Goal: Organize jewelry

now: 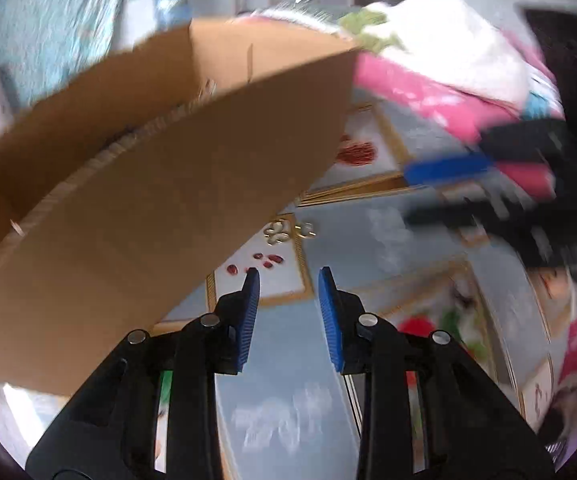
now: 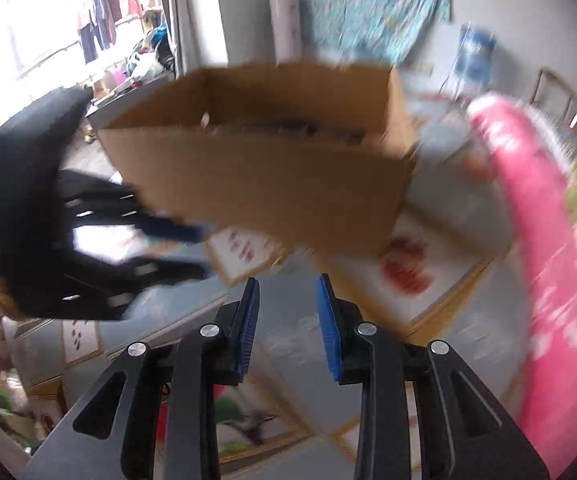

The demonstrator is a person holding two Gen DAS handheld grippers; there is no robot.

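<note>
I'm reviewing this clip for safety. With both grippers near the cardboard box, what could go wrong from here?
1. The gold jewelry lies on the patterned surface close to the cardboard box; a nudge to the box might cover or scatter it.
2. Both views are motion-blurred, so the open left hand-held gripper and right hand-held gripper may misjudge a grasp.

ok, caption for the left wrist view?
Open left hand-held gripper beside a cardboard box, gold jewelry ahead on the patterned surface.
</note>
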